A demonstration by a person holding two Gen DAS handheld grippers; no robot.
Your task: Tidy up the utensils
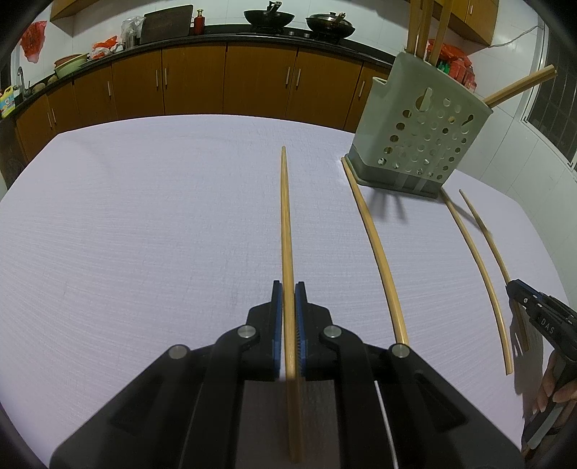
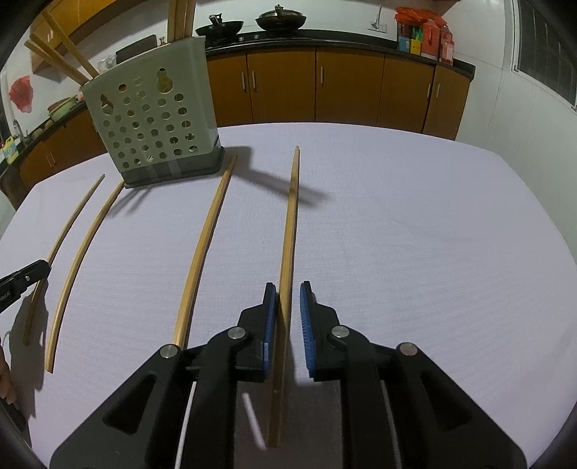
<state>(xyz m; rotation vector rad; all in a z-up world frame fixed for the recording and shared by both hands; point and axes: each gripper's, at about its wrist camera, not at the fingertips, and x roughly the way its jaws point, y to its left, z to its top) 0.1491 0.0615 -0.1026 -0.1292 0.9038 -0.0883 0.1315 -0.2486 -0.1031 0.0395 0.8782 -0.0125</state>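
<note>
Four chopsticks are out on the worktop [image 1: 144, 216] and a bundle of chopsticks [image 1: 420, 25] already stands in the grey holder [image 1: 414, 144], so we judge this job about half done, with four left to load. All four lie roughly side by side, long axes running away from us toward the holder and the far cabinets. The left chopstick [image 1: 286, 223] seems to taper to its far end. The left gripper [image 1: 287, 288] has its jaws clamped on the near part of that one; we can't tell whether it is off the cloth yet. The right chopstick [image 2: 290, 223] sits between the right gripper's [image 2: 289, 288] jaws, which are slightly apart: one pad touches, the other shows a gap. The two middle chopsticks [image 1: 375, 245] [image 1: 479, 259] lie untouched, far ends by the holder's base.
</note>
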